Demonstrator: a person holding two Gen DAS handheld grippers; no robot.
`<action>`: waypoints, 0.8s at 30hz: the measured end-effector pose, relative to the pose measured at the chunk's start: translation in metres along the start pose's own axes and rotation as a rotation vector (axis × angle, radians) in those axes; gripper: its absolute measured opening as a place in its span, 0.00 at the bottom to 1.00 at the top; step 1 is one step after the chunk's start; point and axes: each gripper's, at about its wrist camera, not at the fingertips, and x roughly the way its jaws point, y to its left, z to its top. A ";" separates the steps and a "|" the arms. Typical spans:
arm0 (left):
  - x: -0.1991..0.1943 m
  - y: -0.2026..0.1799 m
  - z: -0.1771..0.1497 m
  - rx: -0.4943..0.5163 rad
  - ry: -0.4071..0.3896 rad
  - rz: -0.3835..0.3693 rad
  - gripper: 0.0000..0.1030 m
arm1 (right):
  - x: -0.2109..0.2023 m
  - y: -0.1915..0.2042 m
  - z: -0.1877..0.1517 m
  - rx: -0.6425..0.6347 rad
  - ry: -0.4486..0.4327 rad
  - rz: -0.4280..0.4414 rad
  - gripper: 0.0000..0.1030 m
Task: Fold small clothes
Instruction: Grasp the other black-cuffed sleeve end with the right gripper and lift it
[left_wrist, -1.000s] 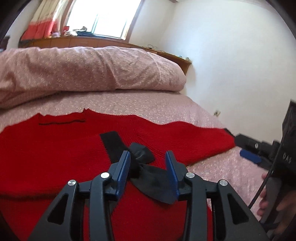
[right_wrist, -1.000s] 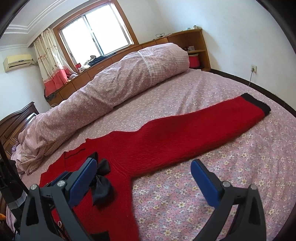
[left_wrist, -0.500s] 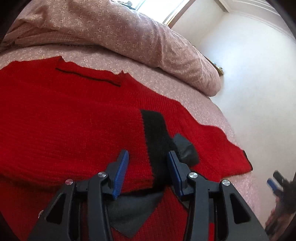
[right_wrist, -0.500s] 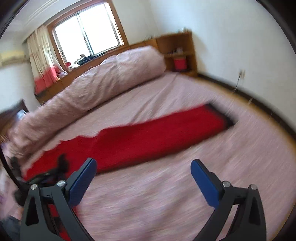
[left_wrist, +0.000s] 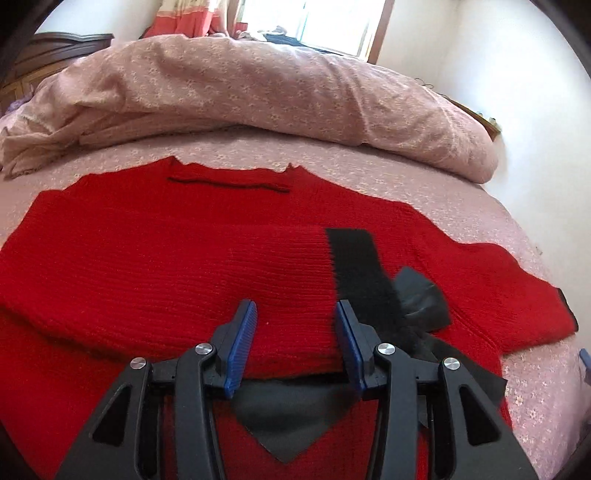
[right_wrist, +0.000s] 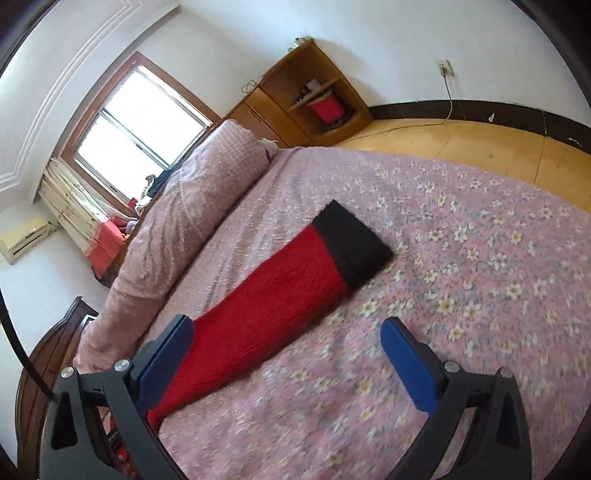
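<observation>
Left claw open over the folded sleeve of the red sweater, mid-frame. Right claw wide open above the other sleeve, on the bed.

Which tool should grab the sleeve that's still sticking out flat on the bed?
Right. The open right tool hangs just above the outstretched red knitted sleeve with the black cuff. The left tool sits over the already folded sleeve.

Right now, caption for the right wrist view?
Open right gripper over the red sweater's outstretched sleeve, black cuff flat on the floral bedspread.
</observation>
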 end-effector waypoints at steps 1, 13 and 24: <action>0.002 0.002 0.000 -0.007 0.009 -0.005 0.38 | 0.004 -0.003 0.001 0.004 -0.001 -0.010 1.00; 0.004 0.001 0.000 0.000 0.017 0.000 0.39 | 0.047 -0.013 0.013 0.046 -0.051 0.007 1.00; 0.005 0.004 -0.001 -0.016 0.018 -0.022 0.40 | 0.063 -0.010 0.024 0.079 -0.010 0.039 0.98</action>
